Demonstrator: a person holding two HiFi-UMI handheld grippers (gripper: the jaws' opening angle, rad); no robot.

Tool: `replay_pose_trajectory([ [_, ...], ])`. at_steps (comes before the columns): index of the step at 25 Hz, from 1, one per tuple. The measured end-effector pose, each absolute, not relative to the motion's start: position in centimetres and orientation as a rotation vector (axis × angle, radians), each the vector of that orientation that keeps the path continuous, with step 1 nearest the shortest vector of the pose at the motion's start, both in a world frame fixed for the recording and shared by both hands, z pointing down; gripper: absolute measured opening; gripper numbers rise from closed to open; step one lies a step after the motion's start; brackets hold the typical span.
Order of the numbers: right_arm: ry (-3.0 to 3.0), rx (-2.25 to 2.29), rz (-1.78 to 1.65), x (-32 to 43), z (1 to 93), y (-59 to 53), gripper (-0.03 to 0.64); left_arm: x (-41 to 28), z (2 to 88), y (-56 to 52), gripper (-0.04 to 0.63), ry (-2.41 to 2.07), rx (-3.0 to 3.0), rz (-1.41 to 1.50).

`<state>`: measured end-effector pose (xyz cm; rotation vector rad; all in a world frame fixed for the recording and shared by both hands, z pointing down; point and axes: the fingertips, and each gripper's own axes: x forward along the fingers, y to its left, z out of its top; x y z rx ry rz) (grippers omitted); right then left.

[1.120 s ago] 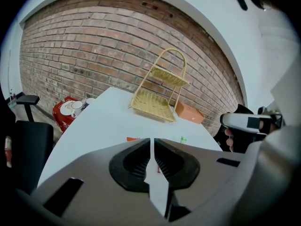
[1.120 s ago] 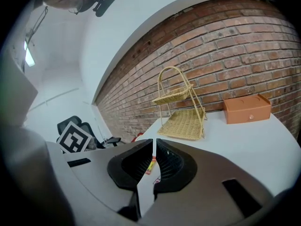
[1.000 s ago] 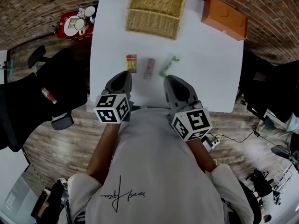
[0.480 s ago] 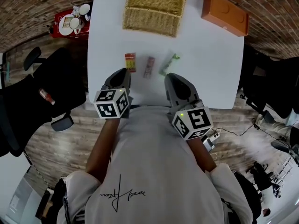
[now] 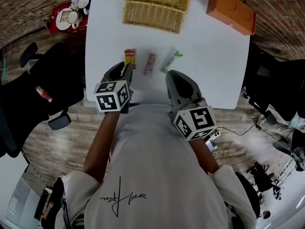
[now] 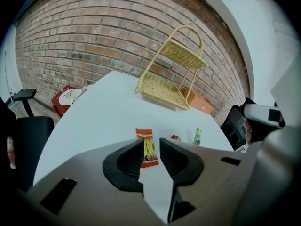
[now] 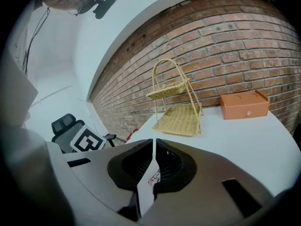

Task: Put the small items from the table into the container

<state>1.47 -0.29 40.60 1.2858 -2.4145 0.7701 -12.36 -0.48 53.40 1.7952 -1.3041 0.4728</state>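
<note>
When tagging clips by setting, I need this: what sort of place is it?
Probably an office or studio: a white table, a black office chair and a brick wall.

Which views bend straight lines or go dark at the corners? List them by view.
Head view: the table has bowed edges; even light. Left gripper view: the brick wall arches, corners are black. Right gripper view: same arching and black corners; the basket is sharp.

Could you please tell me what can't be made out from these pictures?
- Orange packet: print too small to read. The left gripper view cannot settle whether it lies between the opening jaws of the left gripper or beyond them.
- Middle packet: left gripper view, mostly behind a jaw.
- Wicker basket: head view, cut by the top edge.
</note>
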Motion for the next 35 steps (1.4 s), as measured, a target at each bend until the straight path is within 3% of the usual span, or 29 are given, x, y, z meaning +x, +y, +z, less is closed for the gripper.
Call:
replay_pose_trajectory([
  [35,-2.387,1.257,0.804,2.6,41.9,-1.1,0.023,-12.8,58.3,0.3,0.087,-1.317,1.661,0.690],
])
